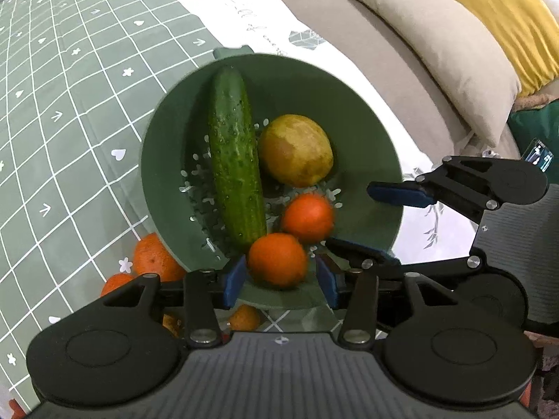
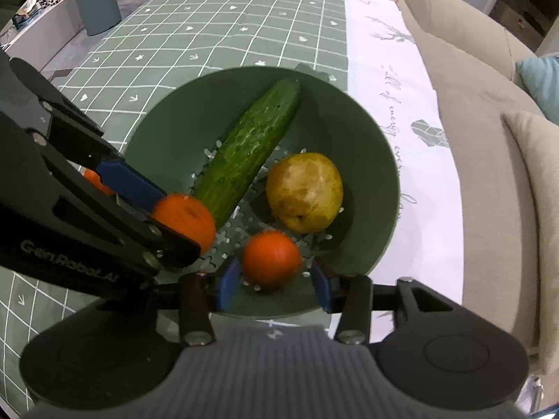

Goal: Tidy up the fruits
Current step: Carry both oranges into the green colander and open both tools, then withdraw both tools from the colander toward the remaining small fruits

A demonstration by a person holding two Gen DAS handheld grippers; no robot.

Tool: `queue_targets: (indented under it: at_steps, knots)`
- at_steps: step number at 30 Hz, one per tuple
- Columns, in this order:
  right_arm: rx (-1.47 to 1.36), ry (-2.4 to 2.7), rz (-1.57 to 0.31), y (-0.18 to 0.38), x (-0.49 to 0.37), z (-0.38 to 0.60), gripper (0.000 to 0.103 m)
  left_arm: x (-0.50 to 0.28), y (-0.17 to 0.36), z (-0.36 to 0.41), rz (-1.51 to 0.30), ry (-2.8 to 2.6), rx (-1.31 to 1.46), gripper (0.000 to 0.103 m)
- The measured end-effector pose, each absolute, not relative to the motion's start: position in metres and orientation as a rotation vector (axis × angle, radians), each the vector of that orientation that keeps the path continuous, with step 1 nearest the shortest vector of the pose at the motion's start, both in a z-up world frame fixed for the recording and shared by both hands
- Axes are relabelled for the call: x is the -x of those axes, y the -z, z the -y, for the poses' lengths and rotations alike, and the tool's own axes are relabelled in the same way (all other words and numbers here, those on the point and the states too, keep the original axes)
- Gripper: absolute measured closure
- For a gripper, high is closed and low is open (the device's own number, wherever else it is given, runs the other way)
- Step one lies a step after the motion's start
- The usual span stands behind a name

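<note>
A green colander bowl (image 1: 367, 122) (image 2: 377, 160) holds a cucumber (image 1: 236, 160) (image 2: 251, 146), a yellow-brown pear (image 1: 297, 150) (image 2: 304, 192) and two oranges. My left gripper (image 1: 279, 265) (image 2: 180, 221) stands over the bowl's near edge with one orange (image 1: 277, 260) (image 2: 185, 220) between its blue pads. The pads look slightly clear of that orange. My right gripper (image 2: 274, 269) (image 1: 349, 214) reaches in from the right. The other orange (image 2: 272, 258) (image 1: 307, 216) lies blurred between its pads, with a gap on each side.
Several more oranges (image 1: 153, 258) lie on the green checked tablecloth (image 1: 70, 104) beside the bowl. A white printed cloth (image 2: 384, 70) runs along the table's edge. A beige sofa with a beige cushion (image 1: 436, 52) and other cushions borders it. A grey bin (image 2: 96, 0) stands on the floor beyond.
</note>
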State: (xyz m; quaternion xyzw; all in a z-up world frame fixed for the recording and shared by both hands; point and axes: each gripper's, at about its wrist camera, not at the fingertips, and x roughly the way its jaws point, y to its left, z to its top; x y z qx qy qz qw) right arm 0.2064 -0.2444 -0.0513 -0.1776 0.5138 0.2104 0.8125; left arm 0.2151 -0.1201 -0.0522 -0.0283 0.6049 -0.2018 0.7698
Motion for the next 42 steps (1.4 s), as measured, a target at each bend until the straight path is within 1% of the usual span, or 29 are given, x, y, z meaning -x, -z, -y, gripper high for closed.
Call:
queue_targets:
  at_steps: [3,6,7,13,17,22,30,38,41,42]
  knots:
    - [0.376,-0.442,-1.085,0.044,-0.202,0.244,0.043,-0.211,0.044,0.117,-1.299,0.443,0.067,0.044]
    - [0.394,-0.423,-1.067,0.036,-0.195,0.241,0.038,-0.203,0.034,0.116,-1.274,0.454,0.057,0.044]
    - [0.4,-0.415,-1.058,0.033,-0.192,0.24,0.035,-0.199,0.029,0.115,-1.263,0.459,0.049,0.042]
    - [0.403,-0.351,-0.986,0.014,-0.172,0.233,0.02,-0.174,0.006,0.103,-1.183,0.453,0.016,0.042]
    - [0.385,-0.31,-0.943,0.004,-0.158,0.227,0.019,-0.159,-0.009,0.09,-1.127,0.448,0.015,0.042]
    - [0.333,-0.26,-0.872,-0.012,-0.138,0.218,0.015,-0.135,-0.024,0.075,-1.034,0.408,-0.023,0.042]
    - [0.195,-0.186,-0.779,-0.025,-0.096,0.204,0.014,-0.096,-0.029,0.046,-0.909,0.331,-0.065,0.042]
    - [0.008,-0.12,-0.732,-0.001,-0.053,0.195,0.014,-0.074,-0.002,0.008,-0.901,0.274,0.026,0.042]
    - [0.001,-0.137,-0.771,0.02,-0.043,0.187,0.016,-0.069,0.012,-0.002,-0.918,0.257,0.061,0.042]
    - [0.01,-0.147,-0.79,0.027,-0.04,0.183,0.017,-0.068,0.017,-0.003,-0.927,0.251,0.069,0.042]
